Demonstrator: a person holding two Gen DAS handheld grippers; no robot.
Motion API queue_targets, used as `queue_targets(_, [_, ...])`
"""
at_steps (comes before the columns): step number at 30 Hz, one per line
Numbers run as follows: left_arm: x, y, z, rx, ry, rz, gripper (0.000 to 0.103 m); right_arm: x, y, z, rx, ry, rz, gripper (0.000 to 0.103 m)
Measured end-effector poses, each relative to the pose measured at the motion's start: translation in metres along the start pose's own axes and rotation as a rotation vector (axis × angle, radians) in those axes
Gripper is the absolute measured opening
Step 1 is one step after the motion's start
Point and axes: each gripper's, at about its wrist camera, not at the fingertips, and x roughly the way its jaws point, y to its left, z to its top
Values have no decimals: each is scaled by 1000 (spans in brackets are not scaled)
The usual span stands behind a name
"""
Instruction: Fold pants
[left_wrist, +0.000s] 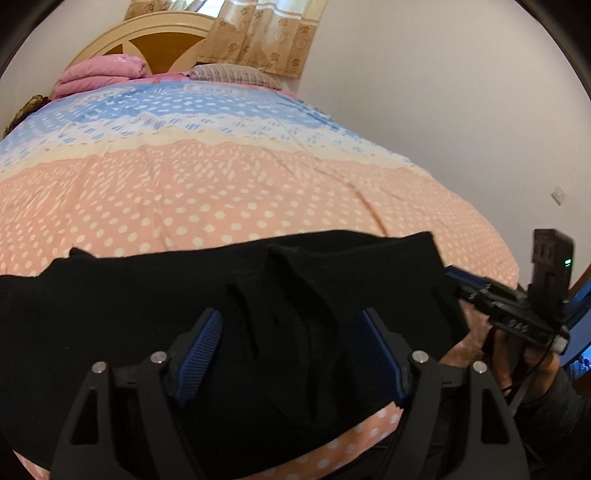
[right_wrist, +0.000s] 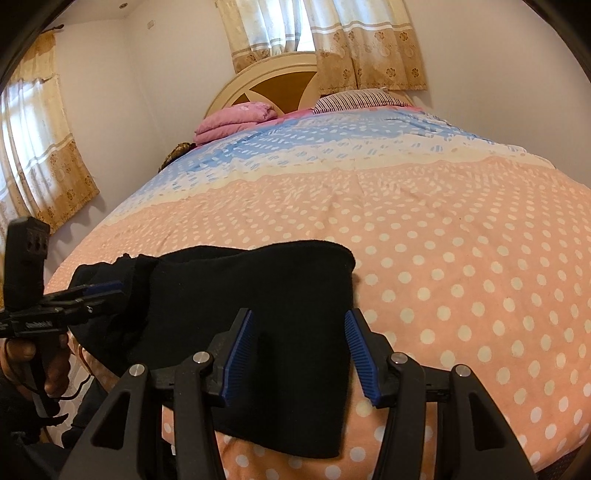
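Black pants lie bunched across the near edge of the bed; they also show in the right wrist view. My left gripper is open, its blue pads on either side of a raised fold of the black cloth. My right gripper is open over the right end of the pants, cloth between its blue pads but not pinched. The right gripper also shows from the side at the right of the left wrist view. The left gripper shows at the left of the right wrist view, against the pants' left end.
The bed has a pink, cream and blue dotted cover. A folded pink blanket and a striped pillow lie by the headboard. A white wall runs along the bed's right side. Curtains hang at left.
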Motion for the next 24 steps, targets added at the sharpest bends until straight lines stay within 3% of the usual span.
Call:
queue_targets(5, [13,-5,-1,18,47,27,75,0,-1,-1,11,-2,-3,53])
queue_targets(7, [21,-2,-3,10,69,42,57,0,-1,-1,8,-4,-4,53])
queue_targets(9, [20,-3,-4,37,59,67,22,-1,-1,-1,6,-12,-3,53])
queue_targets(10, [18,-1,-3,37,58,57,14,-2,0,-1,4,-17,0,53])
queue_targets(12, [11,6,-3,0,41,19,11,-4,2,-1,-8,-29,3,53])
queue_targets(17, [-11,9,-2,-10,-25,21,10,-14,14,-2,-60,-74,59,54])
queue_targets(19, [-11,12,-3,-4,-12,27,10,-14,20,-3,-85,-75,80,62])
queue_targets(21, [-3,18,-6,-25,11,59,11,-5,25,-7,-111,-27,98,62])
queue_targets(24, [8,26,-11,-38,24,74,19,17,29,-15,-166,70,38,63])
